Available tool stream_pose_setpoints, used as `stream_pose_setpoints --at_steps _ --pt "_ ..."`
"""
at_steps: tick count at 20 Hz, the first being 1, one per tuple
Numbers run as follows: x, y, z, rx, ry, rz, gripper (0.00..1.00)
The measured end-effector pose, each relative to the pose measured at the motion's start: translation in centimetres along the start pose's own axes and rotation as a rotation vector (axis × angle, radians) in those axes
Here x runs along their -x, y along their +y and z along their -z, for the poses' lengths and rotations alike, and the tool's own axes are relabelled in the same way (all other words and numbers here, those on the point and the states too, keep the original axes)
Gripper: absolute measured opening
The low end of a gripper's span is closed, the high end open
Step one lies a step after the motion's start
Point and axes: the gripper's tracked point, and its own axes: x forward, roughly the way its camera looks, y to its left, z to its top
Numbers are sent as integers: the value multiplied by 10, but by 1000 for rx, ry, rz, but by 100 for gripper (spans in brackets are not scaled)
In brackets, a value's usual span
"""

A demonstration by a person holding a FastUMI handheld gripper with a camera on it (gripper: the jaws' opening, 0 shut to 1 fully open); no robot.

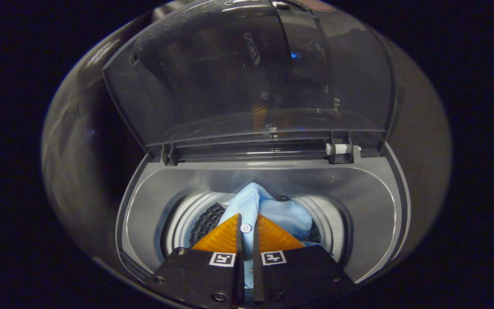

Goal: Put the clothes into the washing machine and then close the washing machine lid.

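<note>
The gripper (247, 225) is nearly closed, both fingers pinching a fold of the light blue shirt (272, 210) — a small white button (246, 228) sits right in the narrow gap. The shirt hangs over the mouth of the washing machine drum (187, 219), bunched just beyond the fingertips. On the far side, the clear lid (247, 77) stands raised on its hinges — fully open.

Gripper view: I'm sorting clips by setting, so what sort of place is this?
Probably a laundry setup: a top-loading washer with its clear lid raised, and a blue shirt pinched in the tongs over the drum.
</note>
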Motion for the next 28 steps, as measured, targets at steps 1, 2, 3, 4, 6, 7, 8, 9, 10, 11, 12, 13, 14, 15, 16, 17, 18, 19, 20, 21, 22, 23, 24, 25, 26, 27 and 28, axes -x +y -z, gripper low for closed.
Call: stream_pose_setpoints --at_steps 1,2,3,4,6,7,8,9,10,11,12,13,14,15,16,17,18,19,20,21,22,23,24,25,26,27,28 --pt "0 1 0 -8 -6 2 10" --pt "0 1 -2 -11 -16 6 10" --pt "0 1 -2 -12 -14 12 13" --pt "2 -1 -4 -10 -27 24 15" --pt "5 -3 -8 0 -60 39 35" --pt "6 -3 -10 3 -71 41 46" --pt "8 -3 -11 4 -82 47 56" --pt "9 -3 -11 9 -86 49 66" --pt "10 -3 -14 15 -98 56 76" --pt "11 -4 -15 21 -109 67 86" --pt "12 -4 -16 28 -116 77 96" --pt "14 -4 -16 41 -125 86 97" --pt "17 -5 -20 50 -152 104 97" --pt "21 -6 -24 64 -183 128 98" --pt "27 -7 -29 77 -222 157 99" --pt "34 -9 -35 91 -265 182 98" --pt "38 -8 -40 101 -300 196 98" --pt "44 -6 -44 105 -321 200 98" --pt "52 -3 -51 94 -348 199 98" --pt "59 -1 -60 74 -373 194 98" --pt "67 2 -70 51 -403 191 98" --pt "76 3 -82 32 -432 192 98" --pt "87 3 -95 29 -465 202 98" --pt "100 3 -111 37 -503 216 98" --pt "112 2 -126 49 -535 238 98" --pt "121 8 -139 70 -556 223 98" --pt "132 14 -154 82 -585 213 98"
